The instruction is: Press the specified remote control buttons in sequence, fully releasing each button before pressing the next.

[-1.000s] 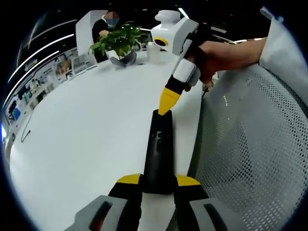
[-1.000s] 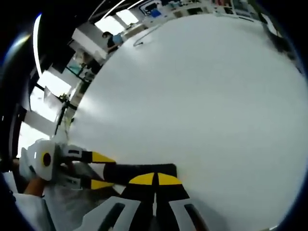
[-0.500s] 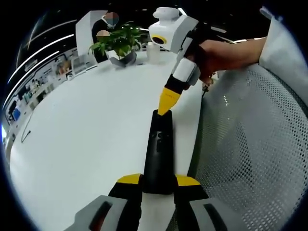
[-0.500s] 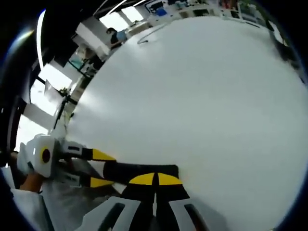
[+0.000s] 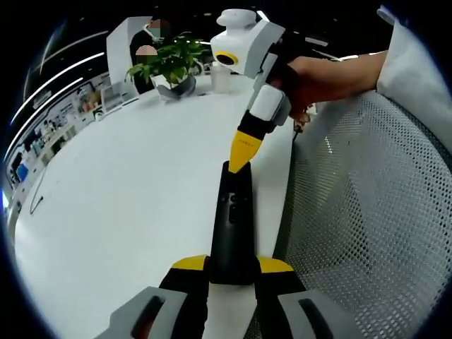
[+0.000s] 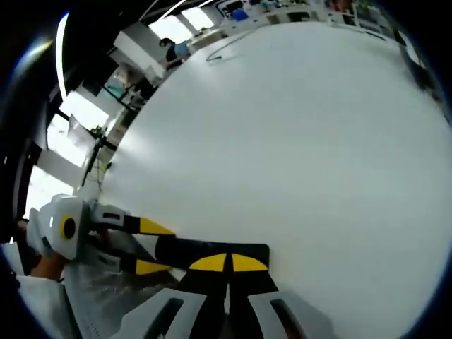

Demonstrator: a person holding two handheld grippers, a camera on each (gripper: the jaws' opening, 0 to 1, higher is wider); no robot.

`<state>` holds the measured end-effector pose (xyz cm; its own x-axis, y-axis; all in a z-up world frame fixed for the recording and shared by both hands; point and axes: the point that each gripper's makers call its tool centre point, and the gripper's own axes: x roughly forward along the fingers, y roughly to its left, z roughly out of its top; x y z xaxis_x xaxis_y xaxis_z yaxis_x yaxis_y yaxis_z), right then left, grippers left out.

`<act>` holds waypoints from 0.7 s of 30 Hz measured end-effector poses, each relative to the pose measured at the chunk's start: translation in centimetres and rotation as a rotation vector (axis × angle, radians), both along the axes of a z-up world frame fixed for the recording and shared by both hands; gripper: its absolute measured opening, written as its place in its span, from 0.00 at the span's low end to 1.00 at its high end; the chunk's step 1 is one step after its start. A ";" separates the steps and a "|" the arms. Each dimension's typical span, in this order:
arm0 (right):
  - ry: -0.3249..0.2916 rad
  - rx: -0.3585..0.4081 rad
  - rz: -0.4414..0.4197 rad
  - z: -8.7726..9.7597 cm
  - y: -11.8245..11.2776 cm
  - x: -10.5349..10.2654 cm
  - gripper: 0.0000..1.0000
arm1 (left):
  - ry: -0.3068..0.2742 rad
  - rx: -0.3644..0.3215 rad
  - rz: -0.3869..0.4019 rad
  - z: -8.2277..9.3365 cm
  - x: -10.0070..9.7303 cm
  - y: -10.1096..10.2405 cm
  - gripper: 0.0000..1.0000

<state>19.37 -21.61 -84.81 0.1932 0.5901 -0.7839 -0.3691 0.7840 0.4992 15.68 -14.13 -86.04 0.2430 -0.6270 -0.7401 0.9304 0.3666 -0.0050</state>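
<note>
**Remote held lengthwise, right tip on its far end**

The remote control [image 5: 232,222] is a slim black bar with a smooth, matte face; its long axis runs straight away from the left gripper [image 5: 232,265], near end clamped between that gripper's yellow-tipped fingers [image 5: 189,264], far end pointing across the white desk [image 5: 127,191] toward a potted plant [image 5: 169,62]. It lies close to the desk's right edge, beside a grey perforated mesh surface [image 5: 360,212].

The right gripper [image 5: 244,147] comes in from the far right, held by a hand [image 5: 311,74]; its fingers are pressed together into one yellow wedge whose tip meets the remote's far end. In the right gripper view the same closed fingers [image 6: 212,263] cover part of the remote [image 6: 212,248], and the left gripper [image 6: 145,247] grips it from the left.

Small buttons on the remote's face are too faint to tell apart.
</note>
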 end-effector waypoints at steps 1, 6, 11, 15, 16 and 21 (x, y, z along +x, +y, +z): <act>0.002 0.002 -0.001 0.0 0.0 0.0 0.00 | 0.000 0.000 -0.001 0.0 0.0 0.0 0.24; 0.031 -0.007 -0.003 -0.2 -0.1 -0.3 0.00 | 0.000 0.000 -0.004 0.0 0.0 -0.1 0.24; 0.050 0.000 -0.018 -0.2 -0.3 -0.3 0.00 | 0.002 -0.001 -0.002 -0.1 0.1 -0.1 0.24; 0.054 -0.014 0.001 -0.3 -0.1 -0.6 0.00 | 0.000 -0.006 -0.003 -0.1 0.1 -0.2 0.24; 0.051 -0.024 0.009 -0.4 -0.1 -0.6 0.00 | 0.001 -0.007 -0.002 -0.1 0.1 -0.2 0.24; 0.031 -0.025 0.002 -0.3 -0.2 -0.3 0.00 | 0.001 -0.008 -0.002 -0.1 0.1 -0.2 0.24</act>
<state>19.02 -21.82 -85.07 0.1668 0.5708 -0.8039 -0.3553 0.7954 0.4910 15.77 -14.34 -86.15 0.2411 -0.6330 -0.7356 0.9310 0.3649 -0.0088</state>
